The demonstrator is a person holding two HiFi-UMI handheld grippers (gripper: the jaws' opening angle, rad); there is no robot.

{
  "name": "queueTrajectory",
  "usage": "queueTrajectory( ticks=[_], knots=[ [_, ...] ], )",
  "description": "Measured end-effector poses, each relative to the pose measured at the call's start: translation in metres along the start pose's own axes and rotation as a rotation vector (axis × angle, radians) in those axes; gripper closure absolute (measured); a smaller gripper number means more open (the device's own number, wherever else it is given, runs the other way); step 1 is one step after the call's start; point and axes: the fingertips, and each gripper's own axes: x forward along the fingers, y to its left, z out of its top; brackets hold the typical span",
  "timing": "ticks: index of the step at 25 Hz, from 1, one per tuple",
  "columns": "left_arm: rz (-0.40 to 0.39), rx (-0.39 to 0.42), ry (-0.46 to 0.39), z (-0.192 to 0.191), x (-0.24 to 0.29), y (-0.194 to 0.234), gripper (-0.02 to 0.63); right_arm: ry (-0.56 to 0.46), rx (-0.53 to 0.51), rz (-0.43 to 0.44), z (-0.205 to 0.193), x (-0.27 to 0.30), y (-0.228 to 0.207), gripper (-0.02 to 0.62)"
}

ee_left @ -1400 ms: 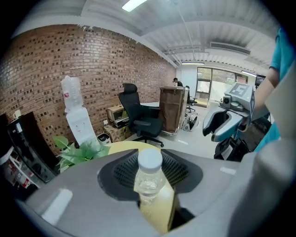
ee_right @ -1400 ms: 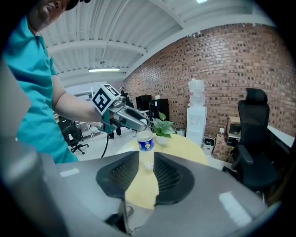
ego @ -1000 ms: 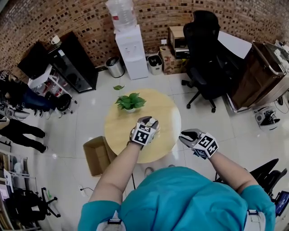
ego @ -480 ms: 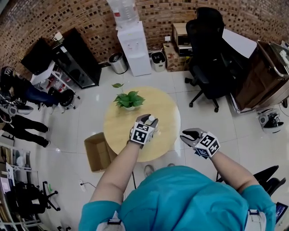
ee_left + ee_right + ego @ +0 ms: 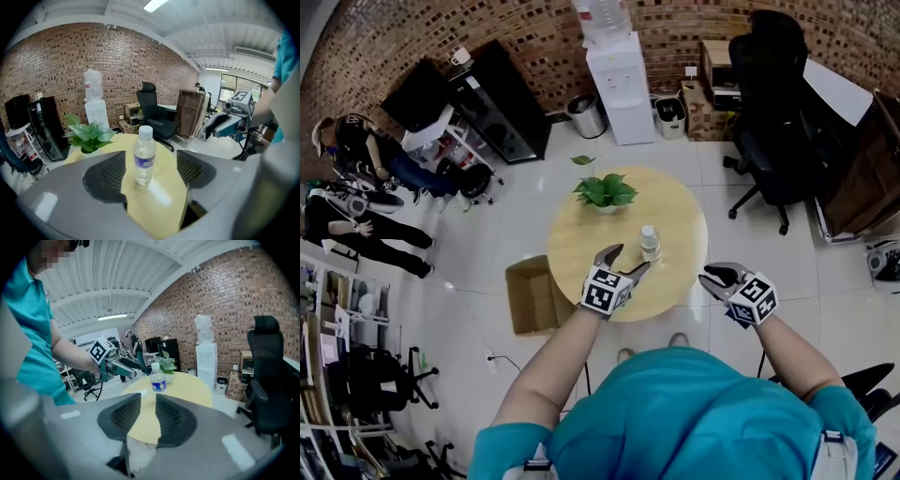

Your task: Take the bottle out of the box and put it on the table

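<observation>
A clear water bottle [image 5: 650, 243] with a white cap and blue label stands upright on the round wooden table [image 5: 581, 239]. My left gripper [image 5: 630, 260] is just short of it on the near side. Its jaws are opening wide, and the pads do not touch the bottle [image 5: 144, 157], which shows between the left gripper [image 5: 151, 161] jaws, a little ahead. My right gripper [image 5: 719, 275] hovers off the table's right edge. Only a narrow gap shows between the right gripper [image 5: 155, 401] jaws, with nothing in it. The bottle [image 5: 158, 378] is farther off. The open cardboard box [image 5: 532, 295] sits on the floor left of the table.
A potted green plant [image 5: 606, 190] stands at the table's far side. A water dispenser [image 5: 621, 75], a bin [image 5: 586, 116] and a black office chair [image 5: 773, 103] line the brick wall. People [image 5: 356, 187] sit at the far left by a black cabinet [image 5: 502, 98].
The left gripper held the bottle over the table; now the bottle stands alone on the table, the jaws have spread, and the gripper has drawn back toward me. The right gripper barely moved.
</observation>
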Motion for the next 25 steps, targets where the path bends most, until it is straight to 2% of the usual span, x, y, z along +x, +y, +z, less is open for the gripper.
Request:
queueTrajectory(
  ticks=[4, 8, 13, 18, 22, 25],
  knots=[
    [-0.015, -0.008, -0.075, -0.010, -0.060, -0.013, 0.262, -0.028, 0.004, -0.008, 0.006, 0.001, 0.019, 0.497],
    [-0.040, -0.025, -0.163, -0.030, -0.129, -0.023, 0.272, -0.055, -0.007, -0.029, 0.012, 0.011, 0.064, 0.497],
    [-0.088, -0.087, -0.302, -0.053, -0.239, -0.020, 0.328, -0.073, -0.050, -0.072, 0.024, 0.036, 0.162, 0.497],
    [-0.156, -0.066, -0.402, -0.074, -0.351, -0.033, 0.421, -0.090, -0.080, -0.108, 0.024, 0.045, 0.272, 0.497],
    [-0.175, -0.028, -0.461, -0.107, -0.419, -0.075, 0.503, -0.120, -0.095, -0.128, -0.001, 0.018, 0.349, 0.497],
    [-0.179, -0.015, -0.492, -0.123, -0.447, -0.109, 0.520, -0.133, -0.121, -0.134, -0.013, -0.010, 0.382, 0.497]
  ],
)
